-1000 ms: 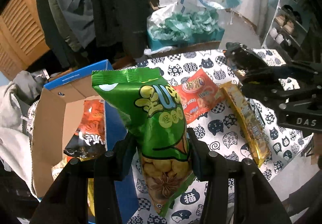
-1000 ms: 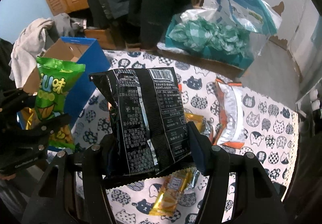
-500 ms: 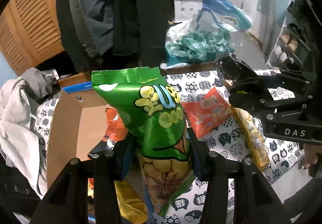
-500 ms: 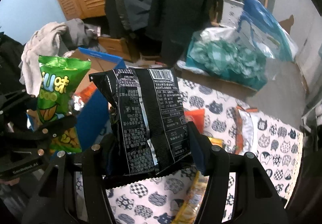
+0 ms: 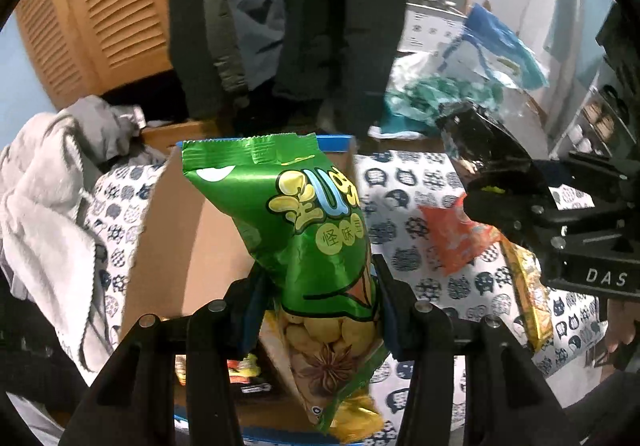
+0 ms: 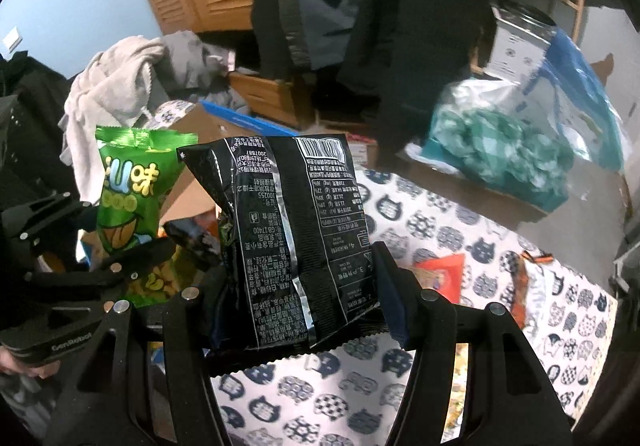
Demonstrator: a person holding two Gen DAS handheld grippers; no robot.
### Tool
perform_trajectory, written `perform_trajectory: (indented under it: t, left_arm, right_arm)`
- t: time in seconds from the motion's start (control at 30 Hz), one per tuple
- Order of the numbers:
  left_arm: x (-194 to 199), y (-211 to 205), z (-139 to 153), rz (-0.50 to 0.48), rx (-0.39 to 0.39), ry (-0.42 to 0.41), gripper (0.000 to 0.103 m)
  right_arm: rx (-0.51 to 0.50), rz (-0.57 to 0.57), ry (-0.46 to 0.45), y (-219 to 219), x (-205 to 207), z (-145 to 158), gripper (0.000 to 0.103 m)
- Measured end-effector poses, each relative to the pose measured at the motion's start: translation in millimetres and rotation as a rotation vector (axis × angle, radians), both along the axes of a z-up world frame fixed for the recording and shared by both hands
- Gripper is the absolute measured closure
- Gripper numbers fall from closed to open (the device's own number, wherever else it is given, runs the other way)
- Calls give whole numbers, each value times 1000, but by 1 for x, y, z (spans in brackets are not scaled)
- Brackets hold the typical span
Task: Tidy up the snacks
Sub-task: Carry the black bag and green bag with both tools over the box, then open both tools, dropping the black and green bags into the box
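Observation:
My left gripper (image 5: 316,298) is shut on a green snack bag (image 5: 304,221) and holds it upright above the open cardboard box (image 5: 192,246) with blue edges. My right gripper (image 6: 296,286) is shut on a black snack bag (image 6: 288,238) and holds it upright above the cat-print tablecloth, right of the box (image 6: 200,125). The green bag (image 6: 128,197) shows at the left in the right wrist view, and the black bag (image 5: 488,149) shows at the right in the left wrist view. Snack packs lie inside the box, partly hidden.
A red snack pack (image 5: 456,238) and a long yellow pack (image 5: 528,294) lie on the cat-print tablecloth (image 5: 400,181). An orange-and-white pack (image 6: 528,286) lies further right. Grey clothes (image 5: 44,185) are piled left of the box. A teal plastic bag bundle (image 6: 500,149) stands behind the table.
Both grippers have moved left toward the box with their bags. The green bag now hangs over the box opening, and the black bag has come closer to the box.

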State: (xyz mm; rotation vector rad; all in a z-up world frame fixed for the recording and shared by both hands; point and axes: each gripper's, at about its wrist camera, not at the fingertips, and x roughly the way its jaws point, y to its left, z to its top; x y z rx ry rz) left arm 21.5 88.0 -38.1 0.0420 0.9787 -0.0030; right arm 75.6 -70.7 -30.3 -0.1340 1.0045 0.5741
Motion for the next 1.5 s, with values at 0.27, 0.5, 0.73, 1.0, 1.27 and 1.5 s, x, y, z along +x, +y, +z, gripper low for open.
perform_trajectory:
  t: [0.27, 0.5, 0.73, 1.0, 1.27, 1.5]
  left_arm:
    - [0, 44, -9, 89, -9, 16, 54]
    - [2, 75, -23, 165, -3, 44, 54]
    - [3, 91, -37, 207, 2, 85, 53]
    - [6, 84, -43, 198, 34, 110, 48]
    - [6, 62, -19, 148, 101, 14, 26]
    - [6, 42, -10, 93, 52, -9, 24]
  right_arm:
    - [3, 36, 43, 38, 9, -9, 42]
    - [-28, 81, 70, 74, 17, -25, 42]
    - [-20, 117, 120, 106, 21, -41, 42]
    - [6, 125, 141, 117, 26, -44, 34]
    - [33, 62, 110, 89, 30, -30, 24]
    - [39, 32, 82, 62, 24, -15, 24]
